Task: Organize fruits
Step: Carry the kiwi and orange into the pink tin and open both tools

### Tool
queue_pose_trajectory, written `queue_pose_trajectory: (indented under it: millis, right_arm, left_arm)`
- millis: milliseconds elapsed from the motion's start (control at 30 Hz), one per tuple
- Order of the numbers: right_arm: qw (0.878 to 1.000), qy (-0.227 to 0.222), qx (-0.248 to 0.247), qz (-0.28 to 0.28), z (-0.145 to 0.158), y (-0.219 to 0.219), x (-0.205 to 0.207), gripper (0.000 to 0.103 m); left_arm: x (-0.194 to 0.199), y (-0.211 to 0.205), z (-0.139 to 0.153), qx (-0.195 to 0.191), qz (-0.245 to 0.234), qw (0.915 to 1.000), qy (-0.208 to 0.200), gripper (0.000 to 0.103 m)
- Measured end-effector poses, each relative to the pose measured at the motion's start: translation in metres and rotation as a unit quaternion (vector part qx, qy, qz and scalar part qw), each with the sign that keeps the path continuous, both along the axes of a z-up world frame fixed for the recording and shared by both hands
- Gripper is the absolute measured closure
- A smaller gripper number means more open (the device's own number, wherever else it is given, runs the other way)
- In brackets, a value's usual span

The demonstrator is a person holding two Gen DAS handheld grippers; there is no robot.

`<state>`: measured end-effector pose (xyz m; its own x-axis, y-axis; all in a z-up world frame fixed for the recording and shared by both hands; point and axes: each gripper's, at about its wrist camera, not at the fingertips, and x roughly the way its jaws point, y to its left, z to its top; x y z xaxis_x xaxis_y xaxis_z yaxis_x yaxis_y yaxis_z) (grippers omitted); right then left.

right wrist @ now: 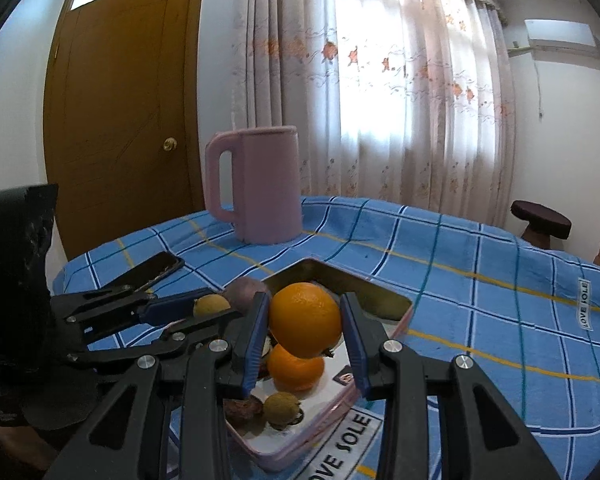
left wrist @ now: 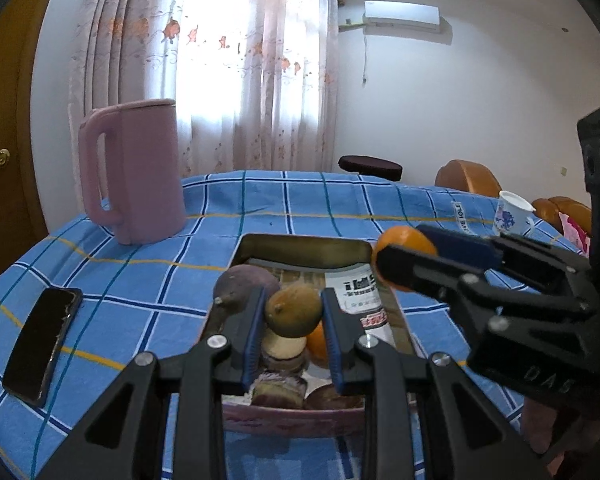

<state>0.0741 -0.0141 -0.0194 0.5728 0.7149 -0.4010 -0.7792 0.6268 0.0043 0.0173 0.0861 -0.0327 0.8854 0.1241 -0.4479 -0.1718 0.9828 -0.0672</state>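
Note:
A pink-rimmed rectangular tin tray [left wrist: 292, 422] lies on the blue checked tablecloth and holds several fruits. My left gripper [left wrist: 294, 314] is shut on a yellow-green lemon [left wrist: 294, 310] above the tray. My right gripper [right wrist: 305, 320] is shut on an orange [right wrist: 305, 320], held above the tray [right wrist: 312, 444]. In the tray lie a second orange [right wrist: 296, 366], a purple fruit [left wrist: 244, 282], a small rough brown fruit [right wrist: 281, 408] and other dark fruits. The right gripper with its orange [left wrist: 404, 246] shows in the left wrist view, the left with its lemon [right wrist: 211, 306] in the right.
A tall pink jug [left wrist: 136, 172] stands at the far left of the table. A black phone [left wrist: 42, 344] lies at the left edge. A flowered white cup [left wrist: 512, 214] stands far right. Brown chairs and a dark stool [left wrist: 370, 166] are beyond the table.

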Motion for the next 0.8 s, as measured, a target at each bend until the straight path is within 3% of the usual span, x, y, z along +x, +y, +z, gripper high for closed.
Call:
queue_pose_trajectory:
  millis: [267, 567, 800]
  right_arm:
    - [1.0, 0.019, -0.016, 0.001, -0.012, 0.009, 0.006, 0.065]
    - [0.997, 0.051, -0.06, 0.012, -0.031, 0.019, 0.011, 0.064]
    - [0.995, 0.077, -0.067, 0.022, -0.035, 0.021, 0.016, 0.063]
  left_arm:
    - [-0.002, 0.009, -0.006, -0.011, 0.0, 0.9999, 0.012, 0.074]
    - [0.011, 0.016, -0.025, -0.025, -0.006, 0.998, 0.058, 0.074]
    - [0.009, 0.017, -0.027, -0.027, 0.001, 0.9976, 0.063, 0.071]
